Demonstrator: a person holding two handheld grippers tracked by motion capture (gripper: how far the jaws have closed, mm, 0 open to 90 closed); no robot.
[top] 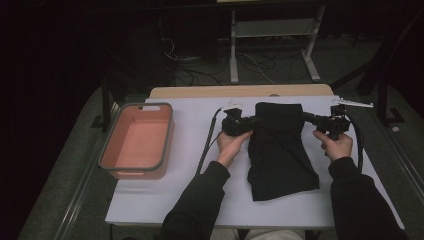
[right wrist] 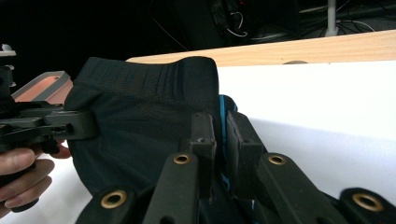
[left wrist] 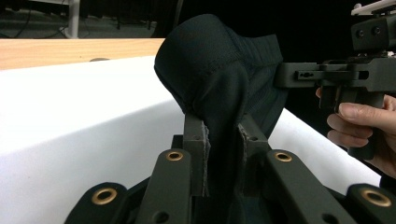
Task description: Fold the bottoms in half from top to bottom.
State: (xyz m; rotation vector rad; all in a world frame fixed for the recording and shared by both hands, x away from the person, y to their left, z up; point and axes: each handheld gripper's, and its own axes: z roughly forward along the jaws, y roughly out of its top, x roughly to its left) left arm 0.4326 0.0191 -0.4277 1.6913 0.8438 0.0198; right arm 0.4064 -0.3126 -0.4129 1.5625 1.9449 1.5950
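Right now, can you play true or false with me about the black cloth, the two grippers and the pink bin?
1. The left hand-held gripper is clamped on the black cloth. True.
2. The right hand-held gripper is open and holds nothing. False: it is shut on the cloth's other top corner.
3. The pink bin has the cloth in it. False: the bin is empty and the cloth is on the white table.
4. The bin sits to the left of the cloth in the high view. True.
5. The cloth hangs fully in the air. False: its lower part lies on the table.
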